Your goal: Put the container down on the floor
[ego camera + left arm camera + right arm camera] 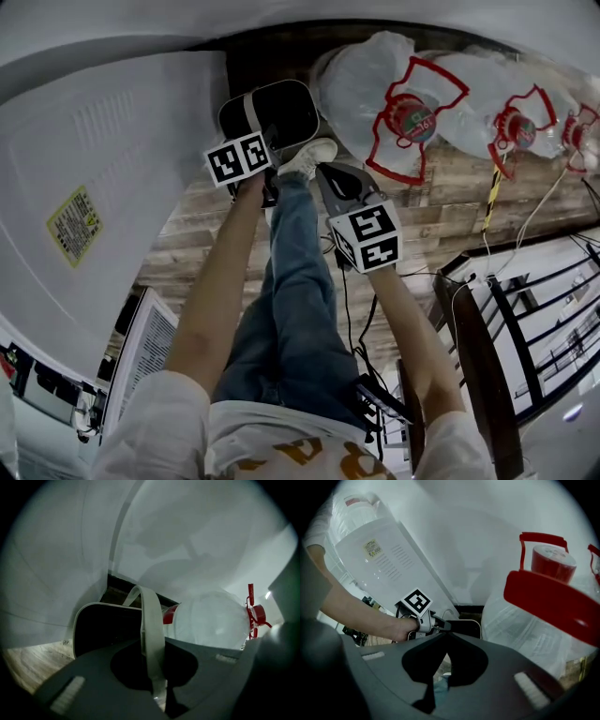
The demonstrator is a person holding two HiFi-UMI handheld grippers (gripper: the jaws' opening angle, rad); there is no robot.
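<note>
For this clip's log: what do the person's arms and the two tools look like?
The left tool and right tool both have broad dark grey jaws with pale ribbed strips. Each carries a white cube with black square markers: left cube, right cube. The arms are bare below short white sleeves. A thin black cable hangs near the right tool.
</note>
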